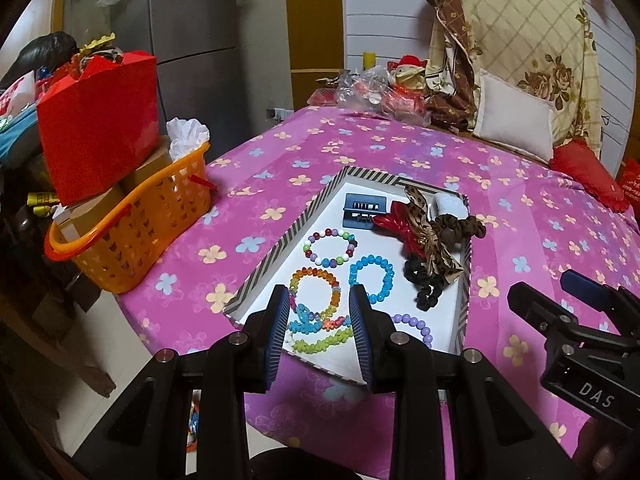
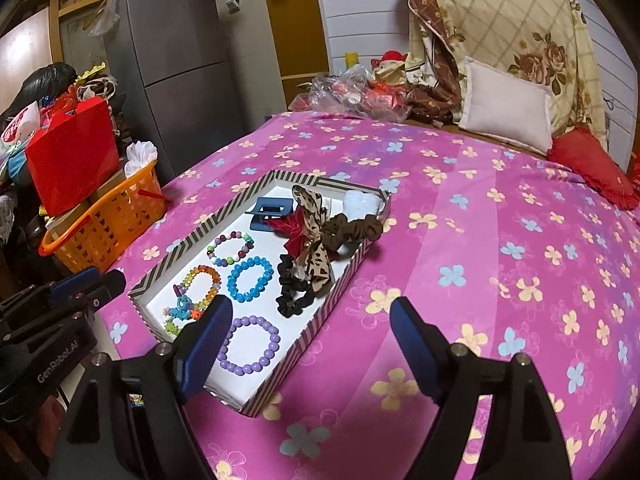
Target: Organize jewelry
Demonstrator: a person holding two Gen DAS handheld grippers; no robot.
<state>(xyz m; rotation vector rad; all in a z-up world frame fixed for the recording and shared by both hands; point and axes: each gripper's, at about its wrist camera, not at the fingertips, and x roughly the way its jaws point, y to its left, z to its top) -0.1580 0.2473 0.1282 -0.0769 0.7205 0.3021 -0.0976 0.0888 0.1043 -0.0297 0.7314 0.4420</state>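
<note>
A striped-rim white tray (image 1: 276, 248) (image 2: 168, 268) lies on the pink flowered bedspread. In it are a multicolour bead bracelet (image 1: 330, 247) (image 2: 231, 248), a blue bracelet (image 1: 372, 278) (image 2: 250, 280), a rainbow bracelet (image 1: 316, 290) (image 2: 204, 284), a purple bracelet (image 2: 250, 346), flower-shaped bands (image 1: 316, 330), a blue hair claw (image 1: 364, 210), black scrunchies (image 2: 294, 286), a brown scrunchie (image 2: 352, 230) and a leopard bow (image 2: 314, 240). My left gripper (image 1: 320, 332) hovers open and empty over the tray's near end. My right gripper (image 2: 310, 344) is wide open and empty over the tray's right rim.
An orange basket (image 1: 132, 236) with boxes and a red bag (image 1: 100, 120) stands at the bed's left edge. Pillows (image 2: 508, 108), a folded quilt and plastic bags lie at the far end. A grey fridge (image 2: 180, 64) stands behind.
</note>
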